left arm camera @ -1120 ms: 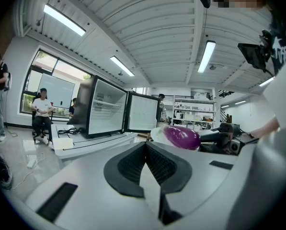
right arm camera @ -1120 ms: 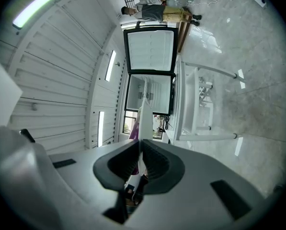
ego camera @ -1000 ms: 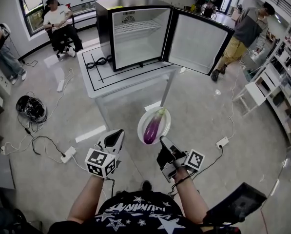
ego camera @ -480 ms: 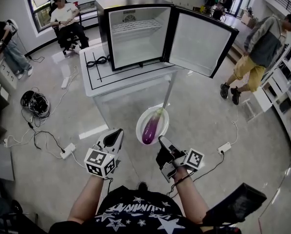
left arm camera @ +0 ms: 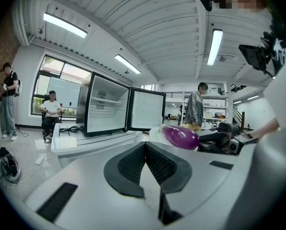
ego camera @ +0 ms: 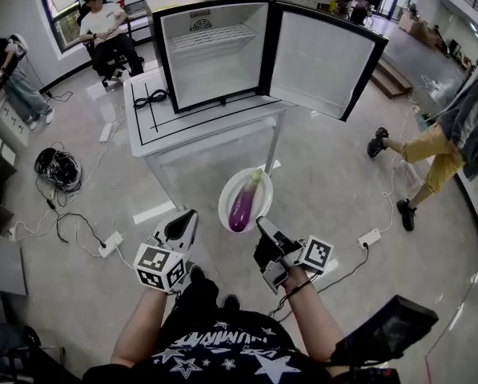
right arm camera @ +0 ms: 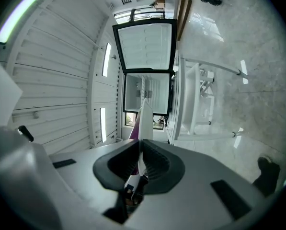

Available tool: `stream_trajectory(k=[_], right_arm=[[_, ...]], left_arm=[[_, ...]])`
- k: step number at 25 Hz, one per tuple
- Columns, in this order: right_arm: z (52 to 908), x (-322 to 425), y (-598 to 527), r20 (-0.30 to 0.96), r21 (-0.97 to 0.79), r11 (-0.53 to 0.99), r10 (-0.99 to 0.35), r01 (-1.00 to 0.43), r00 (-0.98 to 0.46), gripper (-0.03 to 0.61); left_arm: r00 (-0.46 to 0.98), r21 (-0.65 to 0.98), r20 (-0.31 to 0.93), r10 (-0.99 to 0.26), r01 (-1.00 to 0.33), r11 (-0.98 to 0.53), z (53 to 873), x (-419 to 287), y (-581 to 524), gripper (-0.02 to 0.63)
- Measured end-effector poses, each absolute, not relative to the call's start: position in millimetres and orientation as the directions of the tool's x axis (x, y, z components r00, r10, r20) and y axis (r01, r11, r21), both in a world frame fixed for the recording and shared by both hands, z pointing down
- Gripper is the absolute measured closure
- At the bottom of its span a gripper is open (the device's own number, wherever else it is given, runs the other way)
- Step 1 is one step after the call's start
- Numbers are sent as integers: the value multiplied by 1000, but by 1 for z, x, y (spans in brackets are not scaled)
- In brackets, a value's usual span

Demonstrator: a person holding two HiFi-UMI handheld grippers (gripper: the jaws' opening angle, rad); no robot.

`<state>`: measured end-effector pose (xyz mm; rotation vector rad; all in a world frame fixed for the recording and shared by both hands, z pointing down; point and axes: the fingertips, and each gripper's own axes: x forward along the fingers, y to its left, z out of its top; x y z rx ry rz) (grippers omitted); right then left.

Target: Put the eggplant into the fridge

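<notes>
A purple eggplant (ego camera: 244, 204) lies on a white plate (ego camera: 226, 192) held in the air in front of me, short of the table. My right gripper (ego camera: 263, 224) is shut on the plate's near rim; in the right gripper view the plate (right arm camera: 143, 121) runs edge-on out from between the jaws. Left of the plate, my left gripper (ego camera: 186, 218) is shut and holds nothing; its view shows the eggplant (left arm camera: 180, 136) to the right of its shut jaws. The small black fridge (ego camera: 214, 54) stands on a white table (ego camera: 198, 126), with its door (ego camera: 323, 58) swung wide to the right and its wire shelves bare.
A coiled black cable (ego camera: 146, 98) lies on the table left of the fridge. Cords and a power strip (ego camera: 110, 245) trail over the floor at left, near a dark helmet (ego camera: 56, 169). A person (ego camera: 102, 26) sits at the back left; another walks at the right (ego camera: 431, 146).
The plate with the eggplant and both grippers have come nearer to the table and fridge. The walking person has moved further to the right.
</notes>
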<state>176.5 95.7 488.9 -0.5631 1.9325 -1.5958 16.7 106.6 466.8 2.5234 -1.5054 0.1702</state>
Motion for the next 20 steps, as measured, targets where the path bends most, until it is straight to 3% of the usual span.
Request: stream_trajectory(k=[20], right_arm=[[495,187,-8,-125,-984,177,-694,1,-709,557]], left_arm=[[540,127,202,-817,-841,-525,473,28,-13,604]])
